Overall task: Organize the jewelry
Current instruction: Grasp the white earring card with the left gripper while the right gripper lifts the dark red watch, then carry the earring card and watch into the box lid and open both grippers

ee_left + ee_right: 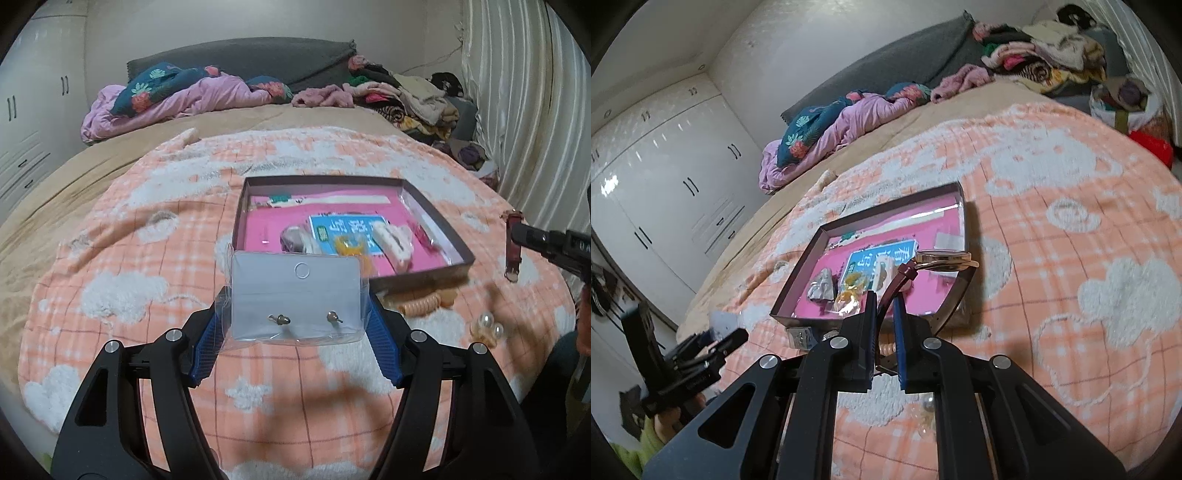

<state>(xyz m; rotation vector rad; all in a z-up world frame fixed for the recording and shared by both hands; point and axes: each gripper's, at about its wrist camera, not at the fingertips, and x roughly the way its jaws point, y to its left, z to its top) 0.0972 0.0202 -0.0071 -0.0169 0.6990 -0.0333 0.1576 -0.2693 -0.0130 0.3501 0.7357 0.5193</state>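
Bedroom clutter frames a fluffy peach-and-white plaid blanket point(122, 229) spread over the bed, its pile raised in cloud shapes. On it sits a shallow rectangular box point(439, 218) with dark maroon walls and a glossy pink floor.

Held upright just in front of the box's near wall is a clear plastic sleeve with a pale grey earring card point(295, 295); two small metal earring posts poke through its lower part. The left gripper point(295, 339) pinches the sleeve by its side edges, blue ribbed pads pressing on either side.

The right gripper point(885, 325) is pressed together on the maroon leather strap of a wristwatch point(942, 258), whose gold-rimmed case hangs flat above the box's right half. In the left wrist view the same watch shows as a dangling maroon strap, right of the box.

Inside the box lie a blue printed card point(347, 230), an orange translucent hair claw point(349, 245), a cream hair clip point(393, 240) and a greyish crumpled piece point(293, 238).

On the blanket just before the box rests a peach spiral hair tie point(421, 304); nearby to its right lie pearl-like beads point(489, 323). Beyond are a purple quilt point(177, 99), piled clothes point(413, 96), a white wardrobe point(665, 184) and a pleated curtain point(524, 92).
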